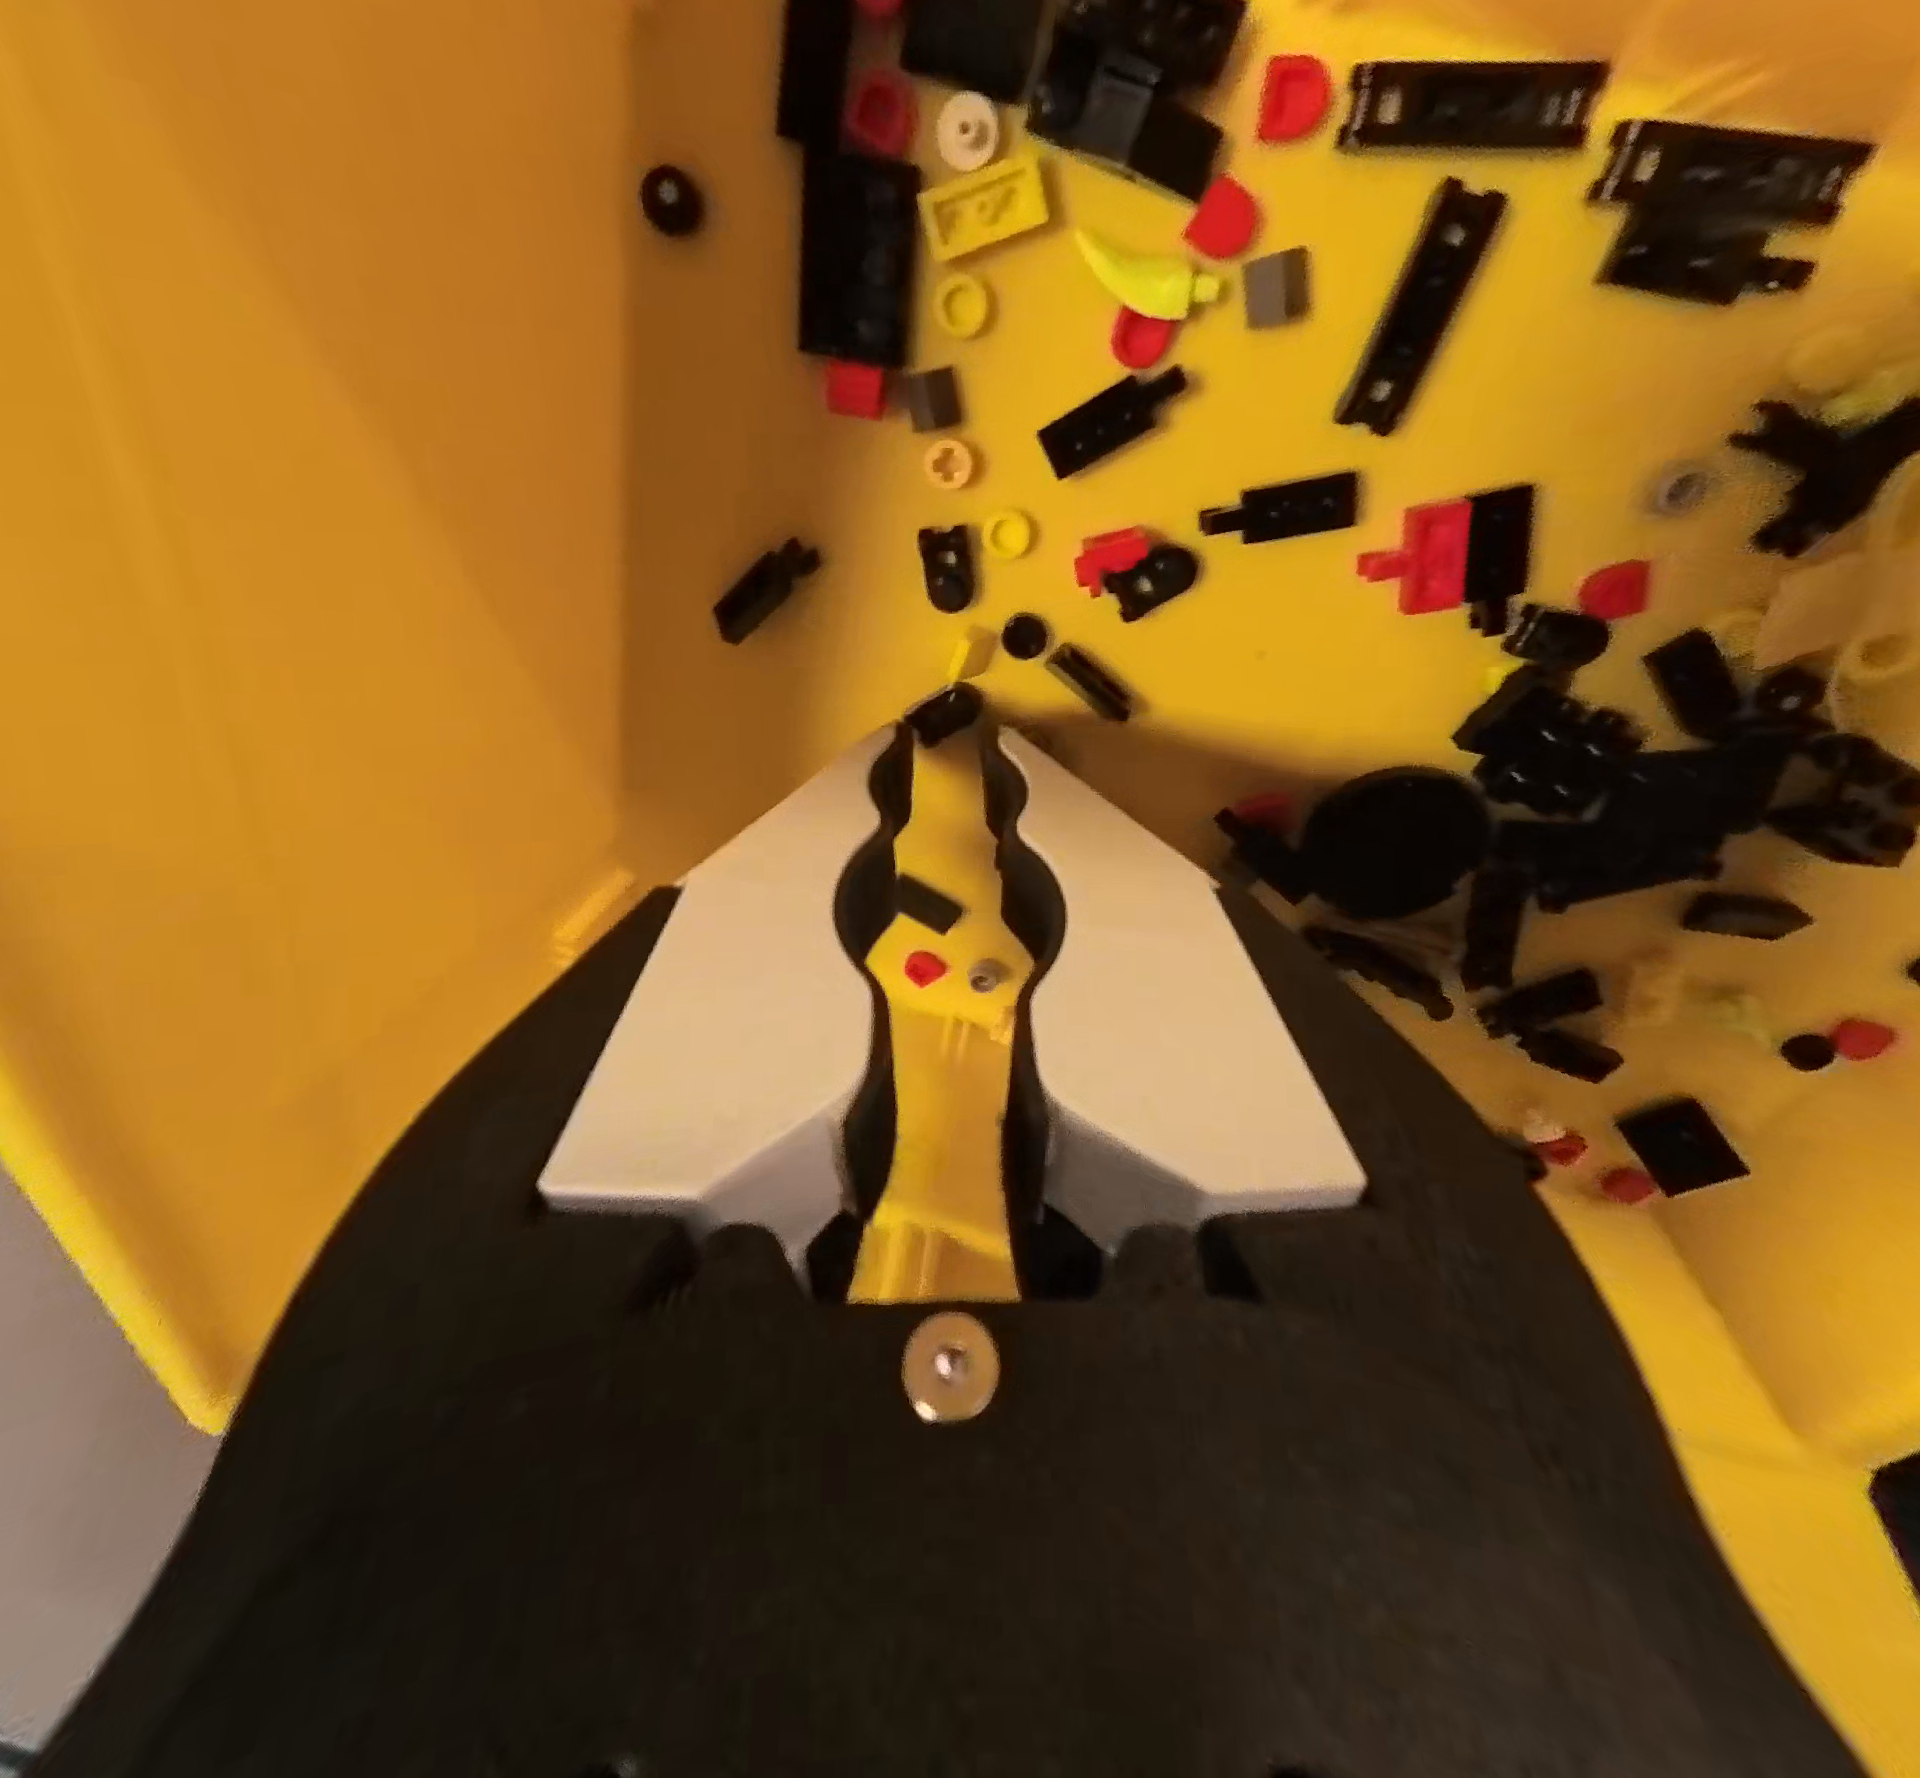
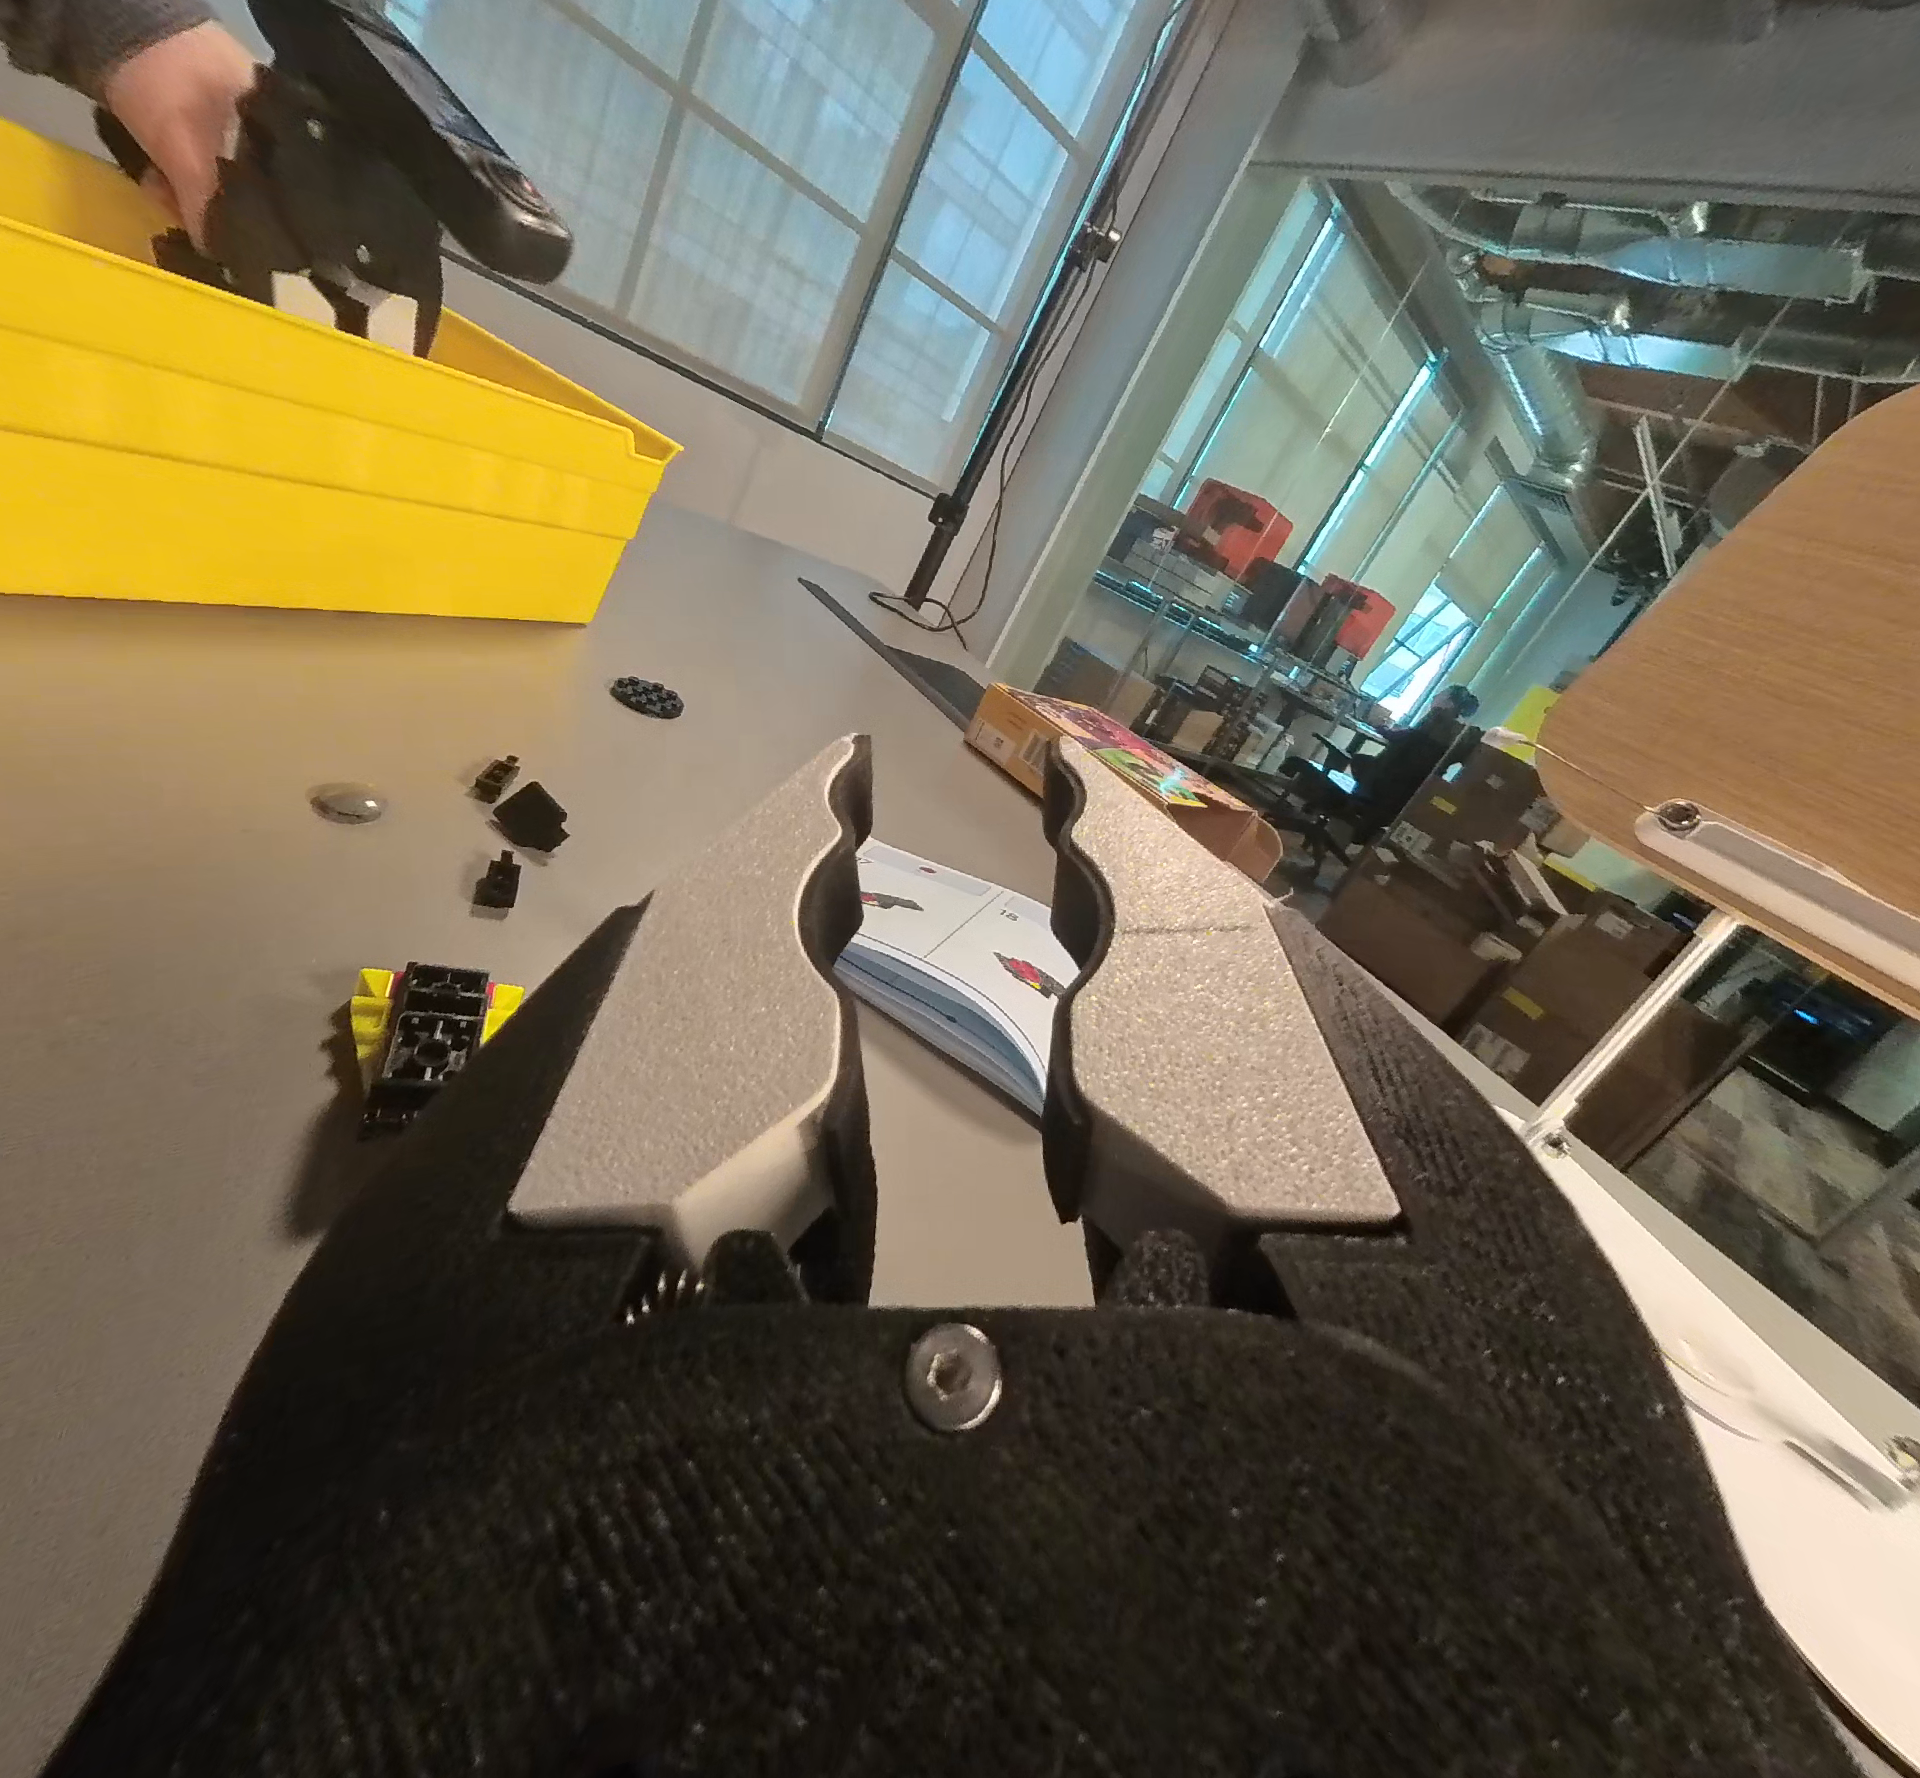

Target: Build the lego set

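Left wrist view looks steeply down, close, into yellow bin of loose bricks. Right wrist view sits low over table, facing windows; shares bin.

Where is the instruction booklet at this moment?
In the right wrist view, the instruction booklet lies open on the grey table, seen between the right gripper's fingers, before the cardboard box.

Light: we are seeing daylight pouring through the windows.
Shadows: they are falling softly leftward on the counter.
Blur: bricks at the right are smearing.
Distortion: edges are bowing fisheye-style.
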A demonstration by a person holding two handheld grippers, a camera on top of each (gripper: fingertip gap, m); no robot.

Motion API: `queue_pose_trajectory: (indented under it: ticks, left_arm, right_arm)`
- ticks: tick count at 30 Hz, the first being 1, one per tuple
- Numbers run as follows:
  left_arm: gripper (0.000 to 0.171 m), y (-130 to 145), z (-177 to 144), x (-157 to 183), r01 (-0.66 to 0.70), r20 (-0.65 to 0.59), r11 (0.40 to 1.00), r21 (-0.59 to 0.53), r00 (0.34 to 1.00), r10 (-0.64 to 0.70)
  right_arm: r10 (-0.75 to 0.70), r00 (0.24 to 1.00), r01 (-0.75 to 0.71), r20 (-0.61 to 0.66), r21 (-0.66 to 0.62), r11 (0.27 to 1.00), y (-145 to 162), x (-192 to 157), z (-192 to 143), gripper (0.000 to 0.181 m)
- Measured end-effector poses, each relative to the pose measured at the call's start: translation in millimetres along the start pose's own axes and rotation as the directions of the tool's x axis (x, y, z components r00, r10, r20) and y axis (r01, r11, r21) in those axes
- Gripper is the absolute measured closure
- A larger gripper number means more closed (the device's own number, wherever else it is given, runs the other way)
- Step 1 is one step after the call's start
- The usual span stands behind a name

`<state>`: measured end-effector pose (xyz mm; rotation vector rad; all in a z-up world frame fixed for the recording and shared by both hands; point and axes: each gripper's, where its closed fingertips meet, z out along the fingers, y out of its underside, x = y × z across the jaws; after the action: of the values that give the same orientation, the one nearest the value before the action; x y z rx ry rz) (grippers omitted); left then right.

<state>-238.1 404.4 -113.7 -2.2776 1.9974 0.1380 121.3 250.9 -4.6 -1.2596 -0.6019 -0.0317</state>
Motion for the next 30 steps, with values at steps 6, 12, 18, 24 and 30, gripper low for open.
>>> queue_pose_trajectory:
  ticks: [6,12,18,24,30]
  left_arm:
    - [0.162,-0.4,-0.2,-4.4,-0.046,0.031,0.999,0.001,0.998,0.046]
    - [0.154,-9.0,-4.9,-4.2,-0.074,0.003,0.995,0.065,0.997,0.074]
    - [0.149,-7.0,-0.1,-5.3,-0.129,0.023,0.991,0.025,0.991,0.128]
    - [0.159,-2.6,1.4,-5.8,-0.12,0.015,0.993,0.001,0.993,0.12]
    - [0.16,-0.4,1.0,-3.7,-0.137,0.021,0.991,-0.008,0.99,0.137]
  right_arm:
    - [0.001,1.0,-0.001,0.0,-0.001,1.0,0.1,0.0,0.0,0.15]
    - [0.002,1.0,-0.002,0.0,-0.002,1.0,0.4,0.4,0.2,0.151]
    - [0.005,1.0,-0.005,0.0,-0.002,1.0,0.5,0.8,0.3,0.151]
    - [0.005,1.0,-0.005,0.001,-0.002,1.0,0.5,0.8,0.2,0.152]
    - [0.002,1.0,-0.002,0.001,-0.003,1.0,0.6,0.4,0.3,0.152]
